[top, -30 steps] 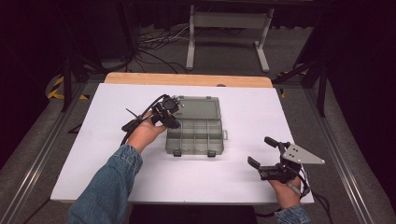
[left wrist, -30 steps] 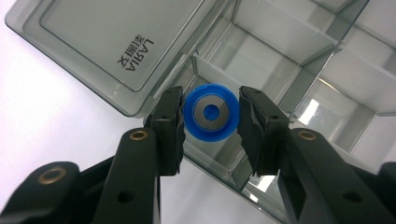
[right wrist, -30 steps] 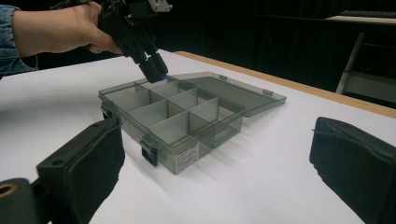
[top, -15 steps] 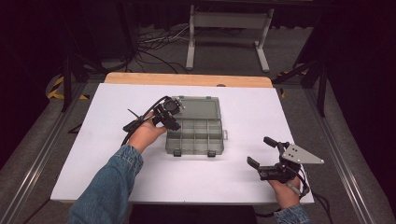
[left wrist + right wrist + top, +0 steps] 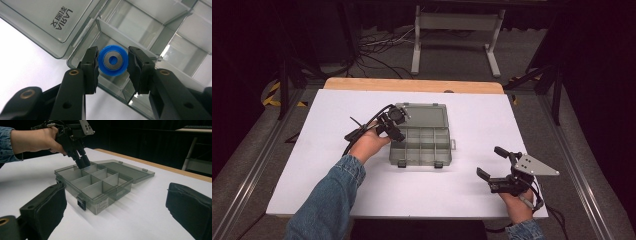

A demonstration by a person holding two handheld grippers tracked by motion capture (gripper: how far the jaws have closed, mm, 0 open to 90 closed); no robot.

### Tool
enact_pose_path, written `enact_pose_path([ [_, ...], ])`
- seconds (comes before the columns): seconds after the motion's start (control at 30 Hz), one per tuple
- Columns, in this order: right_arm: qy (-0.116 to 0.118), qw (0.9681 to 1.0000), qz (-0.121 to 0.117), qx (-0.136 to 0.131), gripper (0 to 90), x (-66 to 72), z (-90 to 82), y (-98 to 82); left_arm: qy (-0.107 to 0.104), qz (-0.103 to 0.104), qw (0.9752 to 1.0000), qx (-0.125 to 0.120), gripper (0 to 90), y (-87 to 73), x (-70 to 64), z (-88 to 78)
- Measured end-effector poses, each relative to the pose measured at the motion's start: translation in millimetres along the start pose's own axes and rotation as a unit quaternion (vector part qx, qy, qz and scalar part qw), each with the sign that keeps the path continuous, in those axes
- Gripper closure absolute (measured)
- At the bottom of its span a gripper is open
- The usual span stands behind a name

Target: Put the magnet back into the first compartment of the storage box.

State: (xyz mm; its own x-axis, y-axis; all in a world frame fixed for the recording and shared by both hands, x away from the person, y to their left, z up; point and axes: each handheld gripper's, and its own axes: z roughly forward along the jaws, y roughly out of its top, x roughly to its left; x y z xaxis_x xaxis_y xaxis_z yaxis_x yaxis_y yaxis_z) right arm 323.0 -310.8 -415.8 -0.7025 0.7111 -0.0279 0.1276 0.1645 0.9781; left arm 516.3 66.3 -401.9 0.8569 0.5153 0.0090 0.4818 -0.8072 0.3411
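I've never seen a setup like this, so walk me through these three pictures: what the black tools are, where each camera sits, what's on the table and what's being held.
A person works at a white table with a handheld two-jaw gripper in each hand. The high view looks down from above. The other two come from cameras riding on each gripper, looking along its black jaws. On the table sits a clear compartment box, lid open. The left gripper pinches a blue ring with a metal centre over a corner compartment. The right gripper waits open, empty, off to the side.

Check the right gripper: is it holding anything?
No. In the right gripper view, the right gripper has its jaws wide apart with nothing between them, well short of the organizer box.
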Motion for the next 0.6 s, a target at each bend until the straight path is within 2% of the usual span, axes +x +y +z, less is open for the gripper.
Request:
enact_pose_path([
  [0.17,0.000,1.0000,0.000,0.000,4.0,0.1,0.1,0.0,-0.001,0.001,1.0000,-0.002,61.1,-0.2,-0.1,0.2],
  [0.4,-0.002,1.0000,-0.001,0.000,4.0,-0.2,-0.4,0.1,0.005,0.005,0.9999,-0.010,53.8,-1.0,-1.5,-5.3],
  [0.53,-0.002,1.0000,-0.001,0.000,4.0,-0.2,-0.4,0.3,-0.001,-0.010,0.9994,-0.032,40.1,-3.1,-1.7,-16.1],
  [0.6,-0.002,1.0000,-0.001,0.000,4.0,0.1,-0.2,0.3,-0.003,-0.007,0.9991,-0.041,36.4,-4.0,-2.6,-21.9],
])
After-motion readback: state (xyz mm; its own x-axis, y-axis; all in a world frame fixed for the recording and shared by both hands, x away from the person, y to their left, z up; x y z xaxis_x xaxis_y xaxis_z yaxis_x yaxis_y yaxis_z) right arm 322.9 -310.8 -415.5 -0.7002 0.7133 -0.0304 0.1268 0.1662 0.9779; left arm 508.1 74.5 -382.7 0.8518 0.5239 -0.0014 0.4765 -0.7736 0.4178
